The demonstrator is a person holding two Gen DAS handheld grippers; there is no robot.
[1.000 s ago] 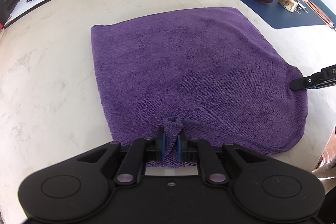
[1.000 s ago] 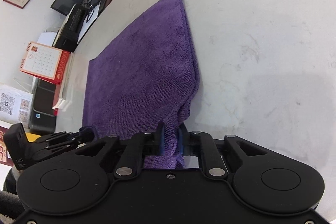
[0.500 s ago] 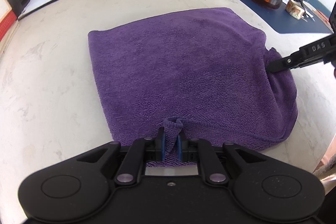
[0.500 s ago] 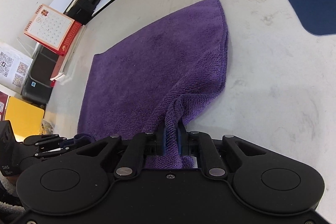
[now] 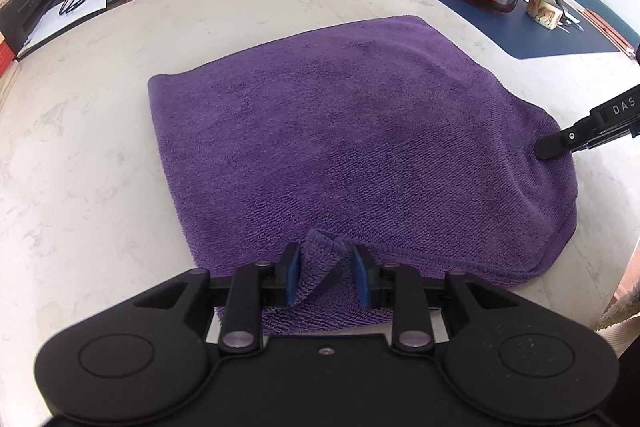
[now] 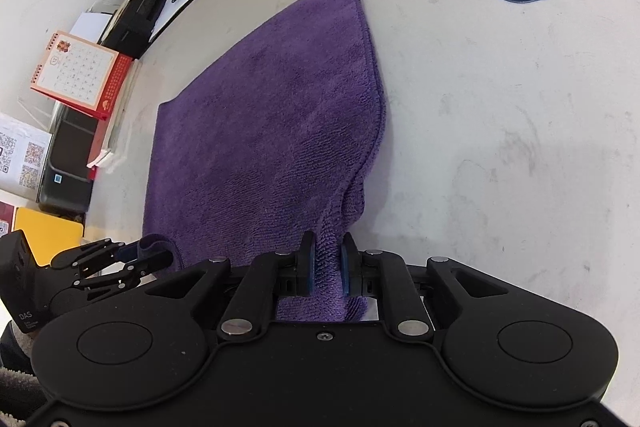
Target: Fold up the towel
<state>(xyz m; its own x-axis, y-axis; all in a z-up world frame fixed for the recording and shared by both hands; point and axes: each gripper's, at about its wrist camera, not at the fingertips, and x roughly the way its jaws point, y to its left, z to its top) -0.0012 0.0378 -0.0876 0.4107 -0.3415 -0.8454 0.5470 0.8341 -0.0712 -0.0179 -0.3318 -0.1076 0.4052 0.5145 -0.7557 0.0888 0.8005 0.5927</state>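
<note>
Centrally, the fuzzy purple towel [image 5: 340, 147] lies doubled on the marble table [image 5: 80, 167]; the left gripper [image 5: 327, 277] is opening around a loose corner, and the right gripper [image 6: 328, 267] pinches another.

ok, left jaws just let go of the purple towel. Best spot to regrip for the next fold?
Retake the towel at the near corner standing up as a pinched ridge between the opening left gripper. Come from the near edge, jaws straddling the ridge: it is the only raised cloth there. The right gripper stays clamped on the other corner.
</note>
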